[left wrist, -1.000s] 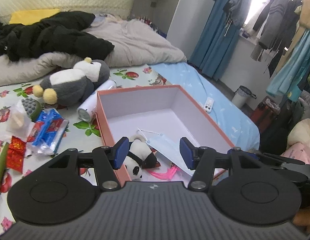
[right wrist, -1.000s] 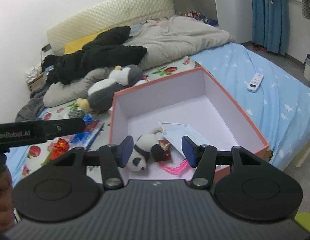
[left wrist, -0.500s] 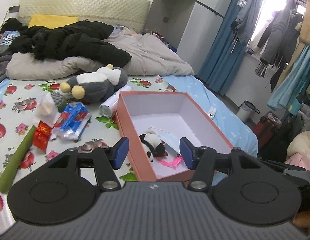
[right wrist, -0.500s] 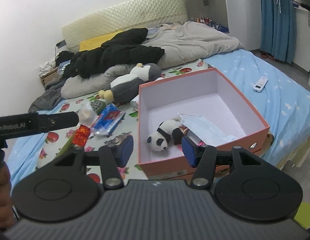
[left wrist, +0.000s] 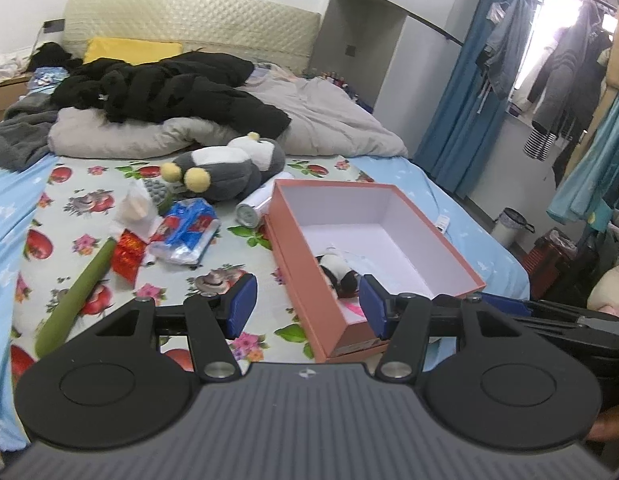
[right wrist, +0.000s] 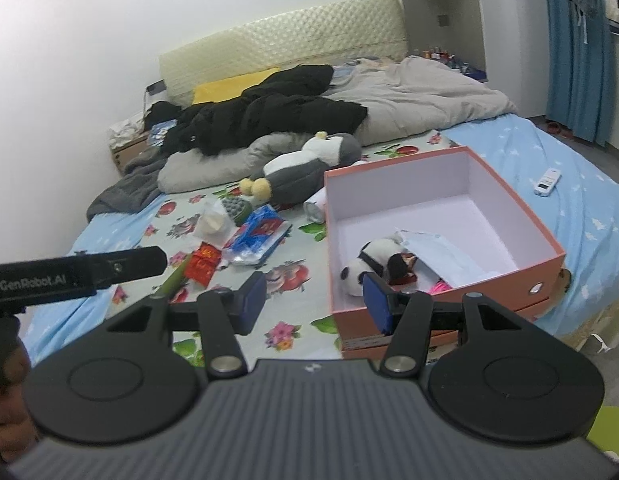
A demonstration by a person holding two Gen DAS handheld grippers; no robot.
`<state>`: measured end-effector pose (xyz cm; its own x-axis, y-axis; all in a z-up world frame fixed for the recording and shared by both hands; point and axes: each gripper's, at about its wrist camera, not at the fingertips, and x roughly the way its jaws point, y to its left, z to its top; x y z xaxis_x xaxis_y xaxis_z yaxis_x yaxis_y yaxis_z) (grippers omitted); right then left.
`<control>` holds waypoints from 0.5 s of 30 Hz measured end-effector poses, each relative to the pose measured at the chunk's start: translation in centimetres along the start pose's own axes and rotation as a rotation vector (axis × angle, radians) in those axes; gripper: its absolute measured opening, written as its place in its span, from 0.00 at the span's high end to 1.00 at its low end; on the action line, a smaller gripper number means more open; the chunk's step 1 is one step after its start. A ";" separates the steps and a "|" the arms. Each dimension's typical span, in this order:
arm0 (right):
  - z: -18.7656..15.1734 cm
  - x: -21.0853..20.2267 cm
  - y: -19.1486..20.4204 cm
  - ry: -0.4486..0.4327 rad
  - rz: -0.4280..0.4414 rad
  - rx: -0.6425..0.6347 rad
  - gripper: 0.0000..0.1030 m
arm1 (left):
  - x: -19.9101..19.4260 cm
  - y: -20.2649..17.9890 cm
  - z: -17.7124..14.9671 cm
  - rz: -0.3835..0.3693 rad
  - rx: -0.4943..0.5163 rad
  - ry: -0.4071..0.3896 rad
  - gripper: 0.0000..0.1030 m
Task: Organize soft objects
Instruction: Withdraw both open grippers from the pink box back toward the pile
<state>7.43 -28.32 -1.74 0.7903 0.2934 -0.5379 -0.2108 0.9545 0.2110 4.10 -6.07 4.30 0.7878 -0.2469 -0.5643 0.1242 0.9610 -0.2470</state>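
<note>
While both the left gripper [left wrist: 305,304] and right gripper [right wrist: 314,295] hang spread and empty, the big grey-and-white plush penguin [right wrist: 309,172] lies beside the salmon cardboard box [right wrist: 549,258]; its bulk could slip a narrow pinch.

Both wrist views face the bed [left wrist: 89,216], sharing the box [right wrist: 545,264].

readable only "genrobot.ai", in pale letters along the black bar of the left gripper [right wrist: 77,274], at the left edge of the right wrist view.
</note>
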 end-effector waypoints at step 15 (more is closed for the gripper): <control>-2.3 2.2 5.2 0.074 0.135 -0.071 0.45 | -2.9 5.5 -3.2 0.128 -0.099 0.008 0.39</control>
<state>6.78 -22.61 -3.74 0.7078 0.4200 -0.5680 -0.3544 0.9067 0.2287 0.61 -0.47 2.05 0.7886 -0.1249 -0.6021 -0.0370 0.9677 -0.2492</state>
